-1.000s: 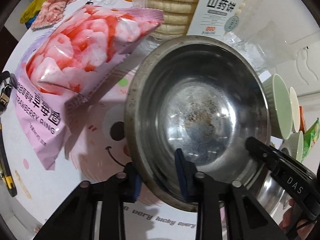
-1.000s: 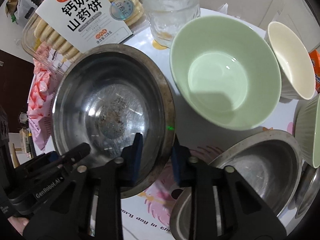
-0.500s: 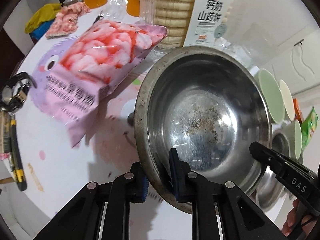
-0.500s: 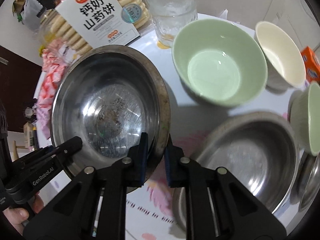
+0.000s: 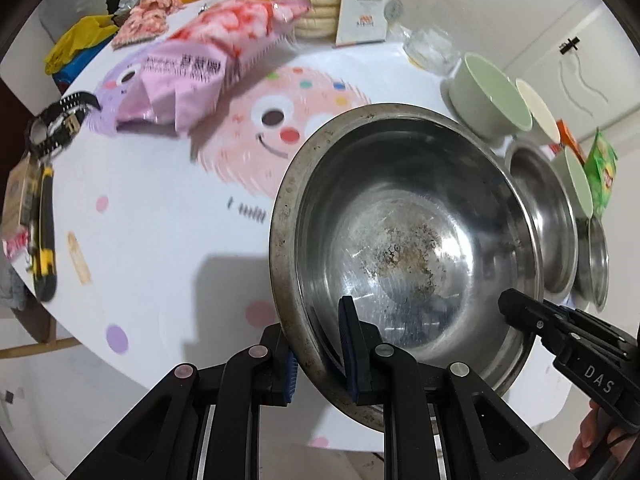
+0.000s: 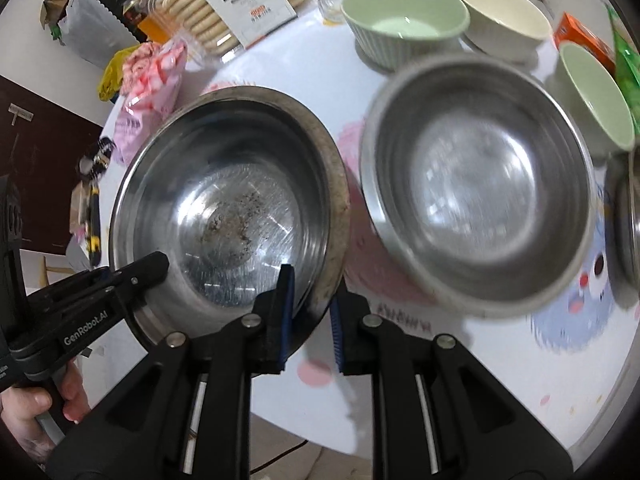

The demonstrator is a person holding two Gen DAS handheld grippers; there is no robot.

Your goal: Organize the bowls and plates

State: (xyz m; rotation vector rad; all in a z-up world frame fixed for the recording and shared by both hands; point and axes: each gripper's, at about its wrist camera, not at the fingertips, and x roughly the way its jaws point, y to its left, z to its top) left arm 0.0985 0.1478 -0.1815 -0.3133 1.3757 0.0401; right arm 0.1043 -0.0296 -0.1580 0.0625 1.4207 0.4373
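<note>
We see a round table (image 5: 152,248) under a white cloth printed with cartoon faces, a pink one (image 5: 280,128) near the middle and a blue one (image 6: 592,280) toward the right edge, with small pink and purple dots scattered between. Behind the far edge stands a pale wall (image 5: 500,8) (a thin wire and a small black fitting (image 5: 573,43) hang on it). A dark brown door (image 6: 44,152) shows past the left edge, and a wooden chair (image 6: 52,268) sits below it. Light falls from above, and soft grey shadows lie on the cloth.
</note>
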